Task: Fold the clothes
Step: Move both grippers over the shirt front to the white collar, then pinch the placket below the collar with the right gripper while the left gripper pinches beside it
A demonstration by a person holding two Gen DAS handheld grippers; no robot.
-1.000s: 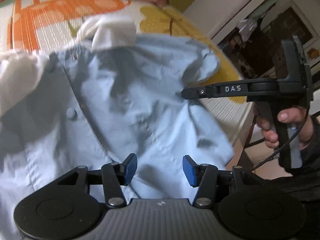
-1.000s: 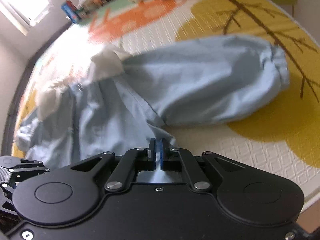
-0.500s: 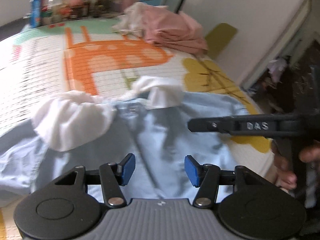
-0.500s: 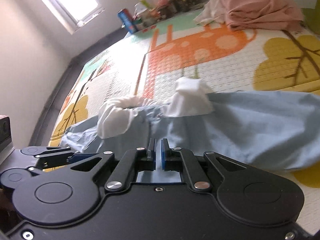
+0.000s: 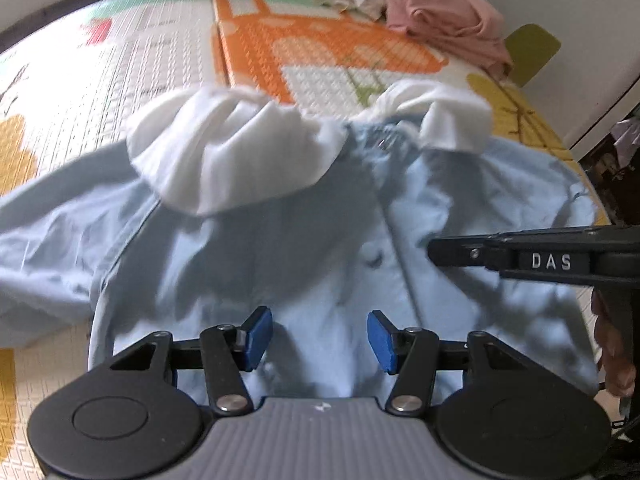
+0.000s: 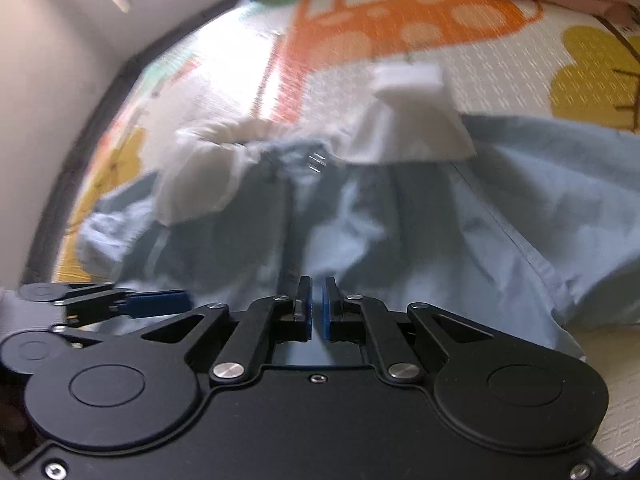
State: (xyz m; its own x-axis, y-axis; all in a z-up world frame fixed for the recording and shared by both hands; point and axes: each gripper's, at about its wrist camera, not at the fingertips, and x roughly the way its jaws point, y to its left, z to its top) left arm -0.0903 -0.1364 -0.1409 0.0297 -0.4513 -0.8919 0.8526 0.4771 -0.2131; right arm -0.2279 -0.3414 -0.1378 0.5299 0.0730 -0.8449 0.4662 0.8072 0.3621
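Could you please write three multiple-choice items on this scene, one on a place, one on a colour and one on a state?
1. Where does the heap of pink clothes lie?
A. on the far part of the patterned play mat, beyond the shirt
B. on top of the shirt
C. between the left gripper's fingers

2. What colour is the frilled collar of the light blue buttoned shirt?
A. red
B. white
C. black

3. How do the fingers of the left gripper stand?
A. shut on the collar
B. shut on a sleeve
C. open, with shirt cloth showing between them

Answers: 1 A, the heap sits by the mat's far edge. 2 B, the collar shows white against the blue. 3 C, a wide gap parts the blue pads.
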